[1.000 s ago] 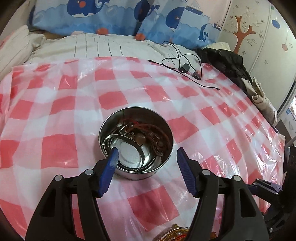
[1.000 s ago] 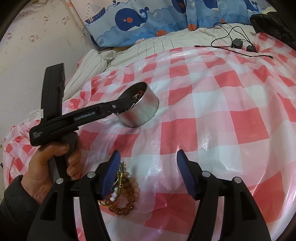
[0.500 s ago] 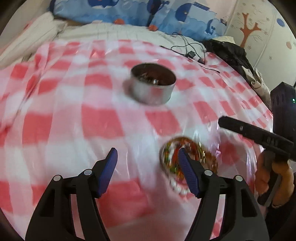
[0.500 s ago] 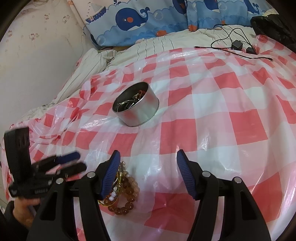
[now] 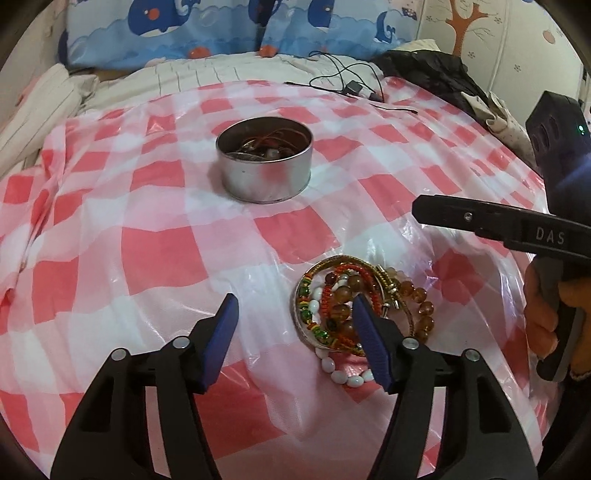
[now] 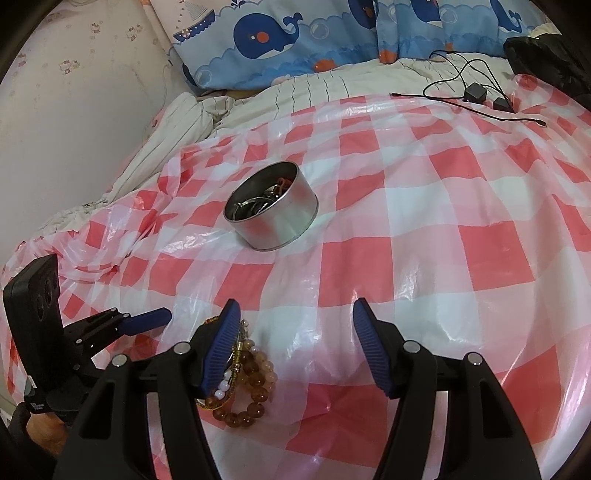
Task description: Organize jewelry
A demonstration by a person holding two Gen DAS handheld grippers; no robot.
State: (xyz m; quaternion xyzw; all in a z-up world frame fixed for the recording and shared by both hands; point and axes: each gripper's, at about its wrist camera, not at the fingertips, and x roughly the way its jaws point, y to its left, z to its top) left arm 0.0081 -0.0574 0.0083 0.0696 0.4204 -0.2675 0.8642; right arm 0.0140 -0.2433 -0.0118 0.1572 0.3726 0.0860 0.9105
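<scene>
The left gripper [image 5: 291, 325] has its jaws spread wide, nothing between them. The heap of bracelets [image 5: 354, 306] lies on the checked plastic sheet [image 5: 147, 258] just by the right-hand jaw of that pair: the blue pad covers part of the heap, and most of the beads spread out to the right of it, outside the gap. Whether the pad touches the beads cannot be told.

The right gripper [image 6: 291, 347] also has its jaws spread, with bare sheet between them. In its view the bracelets [image 6: 247, 384] sit under and just beside the left-hand jaw, again outside the gap. In the left wrist view the right gripper [image 5: 498, 225] reaches in from the right, above the sheet and beyond the heap.

The heap is a tangle of several loops: a strand of round amber-brown beads, a strand of white oval beads that trails toward the near edge of the bed, a red-orange braided cord, a band with green, red and yellow beads, and a thin golden ring around the outside.

Farther toward the head of the bed, well apart from the heap, stands a round metal tin [image 5: 264, 162], upright and open, with a silver bangle, red cord and other pieces inside. Black cables [image 5: 351, 85] lie near the far edge of the sheet, before whale-print pillows [image 5: 221, 29].
</scene>
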